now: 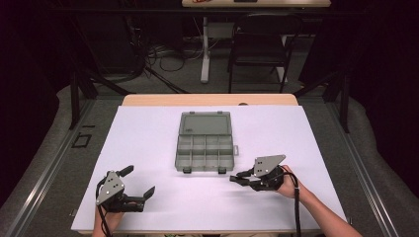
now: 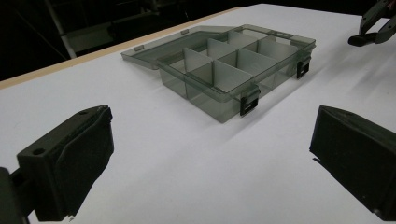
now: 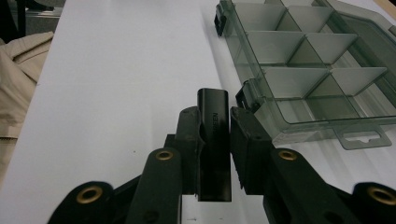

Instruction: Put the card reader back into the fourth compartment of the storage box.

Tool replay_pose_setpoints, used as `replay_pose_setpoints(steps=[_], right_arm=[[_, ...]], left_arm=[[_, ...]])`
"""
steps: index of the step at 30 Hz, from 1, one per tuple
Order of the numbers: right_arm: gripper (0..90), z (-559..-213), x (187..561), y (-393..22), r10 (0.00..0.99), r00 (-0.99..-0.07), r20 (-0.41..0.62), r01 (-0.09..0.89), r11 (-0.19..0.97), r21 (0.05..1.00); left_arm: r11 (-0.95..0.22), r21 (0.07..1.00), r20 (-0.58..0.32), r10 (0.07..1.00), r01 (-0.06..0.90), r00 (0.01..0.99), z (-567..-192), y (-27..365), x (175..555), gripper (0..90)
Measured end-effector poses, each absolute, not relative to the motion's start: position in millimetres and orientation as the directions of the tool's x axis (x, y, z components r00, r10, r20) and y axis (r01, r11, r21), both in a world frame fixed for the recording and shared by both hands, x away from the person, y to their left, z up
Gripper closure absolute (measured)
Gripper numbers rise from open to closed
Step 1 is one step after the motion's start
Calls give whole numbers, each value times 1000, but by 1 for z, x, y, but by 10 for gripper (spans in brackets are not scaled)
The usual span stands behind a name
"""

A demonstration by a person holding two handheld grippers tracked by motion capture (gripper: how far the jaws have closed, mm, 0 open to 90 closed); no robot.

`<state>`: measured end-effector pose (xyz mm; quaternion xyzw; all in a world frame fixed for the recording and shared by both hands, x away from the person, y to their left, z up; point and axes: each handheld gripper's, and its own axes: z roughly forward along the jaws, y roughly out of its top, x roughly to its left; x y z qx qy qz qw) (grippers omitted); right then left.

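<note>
A smoky clear compartment box (image 1: 204, 147) lies open in the middle of the white table, its lid (image 1: 205, 123) folded flat toward the far side and its compartments empty. The left gripper view has the box (image 2: 233, 65) ahead, and the right gripper view has it (image 3: 303, 60) to the upper right. My left gripper (image 1: 140, 179) rests near the front left edge, open, with nothing between its jaws (image 2: 210, 154). My right gripper (image 1: 236, 177) sits just off the box's front right corner, shut on a small black oblong part (image 3: 213, 140) that stands up between its pads.
The white sheet (image 1: 148, 143) covers a wooden table whose far edge (image 1: 207, 98) shows. Behind it stand a black chair (image 1: 259, 44), a white table leg (image 1: 204, 49) and floor cables. Beige cloth (image 3: 16, 79) lies left of the table edge in the right gripper view.
</note>
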<state>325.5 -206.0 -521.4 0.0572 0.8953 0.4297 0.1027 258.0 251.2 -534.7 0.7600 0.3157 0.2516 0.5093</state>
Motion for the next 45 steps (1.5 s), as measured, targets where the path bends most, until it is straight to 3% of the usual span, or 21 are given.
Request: replay_pose_setpoints(steps=[45], right_arm=[[736, -513, 336, -214, 368, -914, -168, 98, 603, 792]], left_arm=[[-285, 931, 62, 740, 228, 670, -534, 251, 258, 0]])
